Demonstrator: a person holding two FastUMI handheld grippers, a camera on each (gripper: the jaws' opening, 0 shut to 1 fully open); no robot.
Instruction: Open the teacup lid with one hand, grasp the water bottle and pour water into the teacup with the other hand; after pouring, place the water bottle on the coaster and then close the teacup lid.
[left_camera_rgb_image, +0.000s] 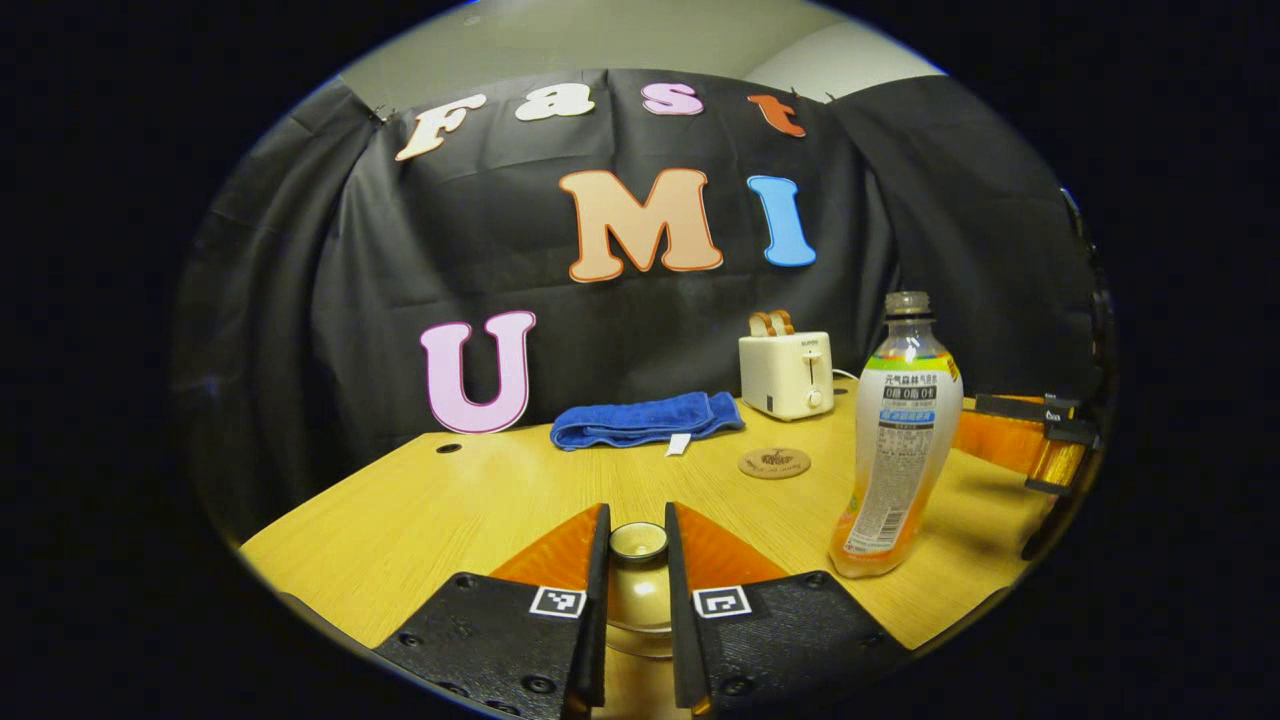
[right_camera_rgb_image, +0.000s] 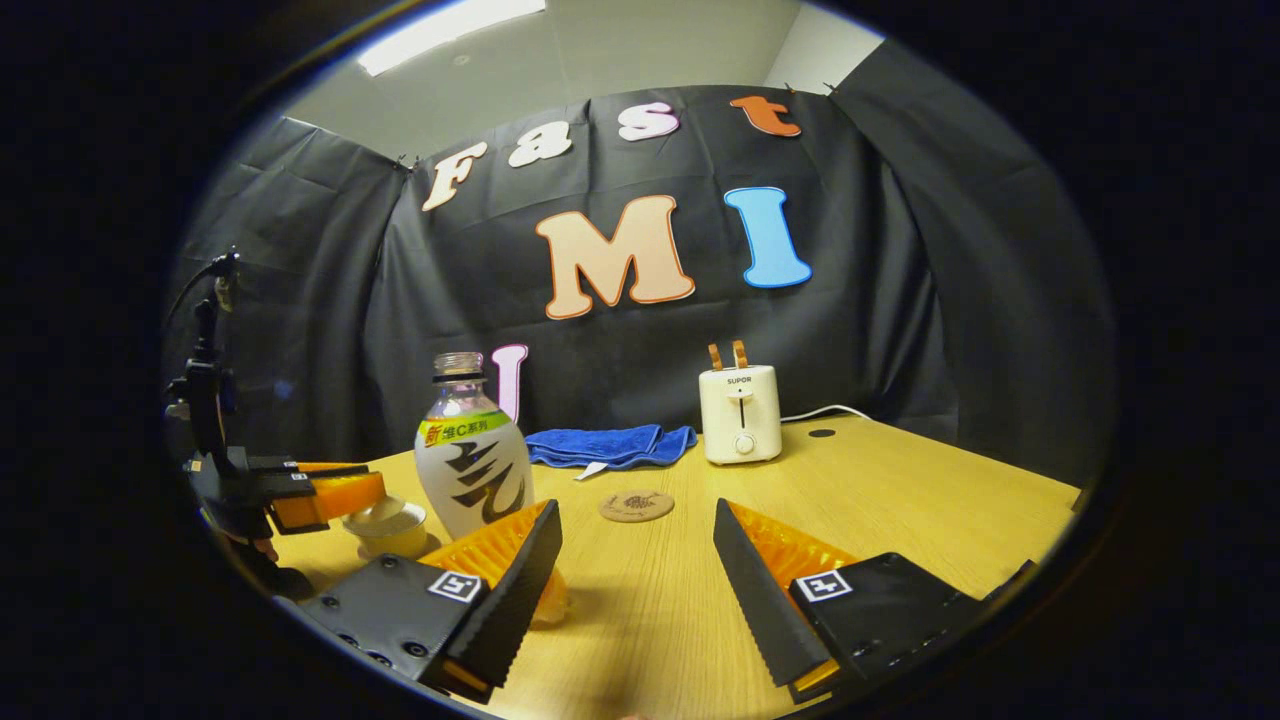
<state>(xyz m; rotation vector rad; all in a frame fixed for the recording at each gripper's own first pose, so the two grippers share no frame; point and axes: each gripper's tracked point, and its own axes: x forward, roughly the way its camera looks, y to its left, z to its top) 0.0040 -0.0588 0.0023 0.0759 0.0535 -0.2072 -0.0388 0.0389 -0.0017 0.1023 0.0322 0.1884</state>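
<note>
Most of the print sits on the water bottle (left_camera_rgb_image: 897, 455), standing near the table's (left_camera_rgb_image: 420, 520) right edge. Its wrap-around label has a band of characters near the shoulder, a row of figures under it and fine print below.

The toaster (right_camera_rgb_image: 740, 415) at the far edge has a short brand word above its lever. The coaster (right_camera_rgb_image: 636, 505) in front of it bears a dark emblem with lettering too small to read.

The left gripper (left_camera_rgb_image: 637, 515), closed on the teacup lid (left_camera_rgb_image: 638, 541), and the right gripper (right_camera_rgb_image: 635, 515), fingers spread apart, have a square black-and-white marker (left_camera_rgb_image: 557, 601) on each finger.
</note>
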